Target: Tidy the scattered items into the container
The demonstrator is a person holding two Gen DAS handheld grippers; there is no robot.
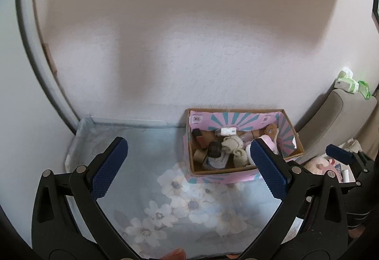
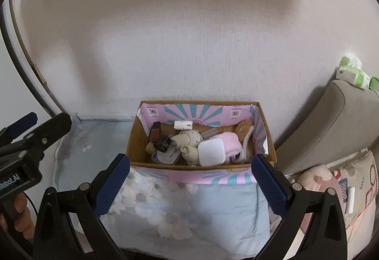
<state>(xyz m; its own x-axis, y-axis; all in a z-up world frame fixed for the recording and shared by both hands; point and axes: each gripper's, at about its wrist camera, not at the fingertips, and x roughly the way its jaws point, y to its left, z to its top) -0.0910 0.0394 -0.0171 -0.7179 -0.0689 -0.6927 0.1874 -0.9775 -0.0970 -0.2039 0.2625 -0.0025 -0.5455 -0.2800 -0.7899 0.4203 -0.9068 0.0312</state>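
Through the left wrist camera, the left gripper hangs above a floral blue bedcover with its fingers spread wide and nothing between them; the cardboard box, pink and teal in its lining, sits on the cover against the white wall, ahead and a little to the right; inside it lie a dark-capped bottle, a cream plush toy, a small white tube and something pink, all jumbled together; at the right edge the right gripper's blue pad shows beside a pink stuffed toy.

Through the right wrist camera, the right gripper faces the same box squarely, fingers apart and empty, their tips just short of its near wall; a white rounded case rests on top of a pink fluffy cloth, with a brown slipper-like piece at the right end; the left gripper stands off to the left, held by a hand.

No loose item shows on the bedcover, so I judge the tidying nearly or fully done; the plush and cloth look soft and light, easy to pinch anywhere; the bottle and the smooth case seem stiffer and more slippery, best gripped across the narrow sides.
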